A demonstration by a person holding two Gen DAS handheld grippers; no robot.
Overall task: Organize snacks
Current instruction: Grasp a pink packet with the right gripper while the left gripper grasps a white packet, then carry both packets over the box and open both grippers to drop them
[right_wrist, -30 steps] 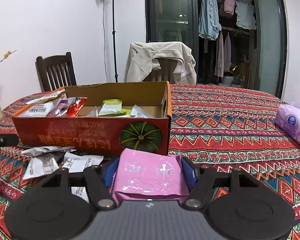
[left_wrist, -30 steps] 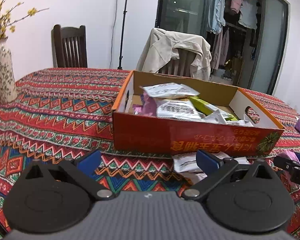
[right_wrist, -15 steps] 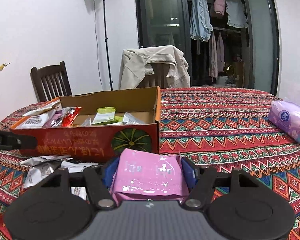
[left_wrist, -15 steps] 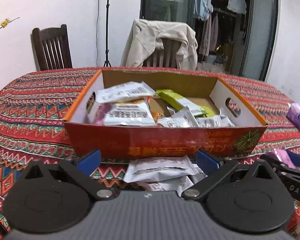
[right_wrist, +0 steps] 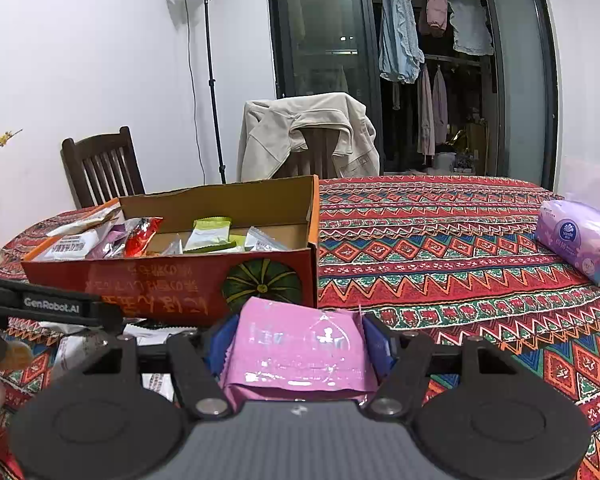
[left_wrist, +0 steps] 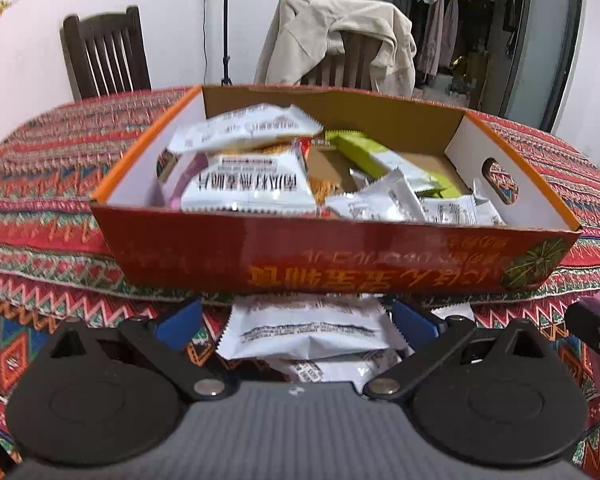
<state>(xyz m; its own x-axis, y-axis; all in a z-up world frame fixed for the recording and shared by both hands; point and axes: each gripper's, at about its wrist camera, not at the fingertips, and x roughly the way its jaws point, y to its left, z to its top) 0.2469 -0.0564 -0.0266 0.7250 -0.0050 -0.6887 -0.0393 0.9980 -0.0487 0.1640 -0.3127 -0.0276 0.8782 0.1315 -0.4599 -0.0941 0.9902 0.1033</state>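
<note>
My left gripper (left_wrist: 296, 322) tilts downward, jaws spread wide and gripping nothing, a white packet (left_wrist: 306, 330) lying between them, the box (left_wrist: 320, 256) just ahead. My right gripper (right_wrist: 298, 338) points slightly downward, clamped on a pink packet (right_wrist: 298, 350), box ahead-left.

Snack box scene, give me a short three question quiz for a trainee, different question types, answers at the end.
1. True or false: the right gripper is shut on a shiny pink foil snack packet.
2. Multiple choice: the white crinkle-edged snack packet between the open left gripper's fingers lies
A. inside the box
B. on the patterned red tablecloth, in front of the box
C. on the chair
3. Fill in: the purple soft tissue pack lies to the ___ of the red and orange cardboard snack box in the right wrist view.

Key: 1 true; 2 B; 3 right.
</note>
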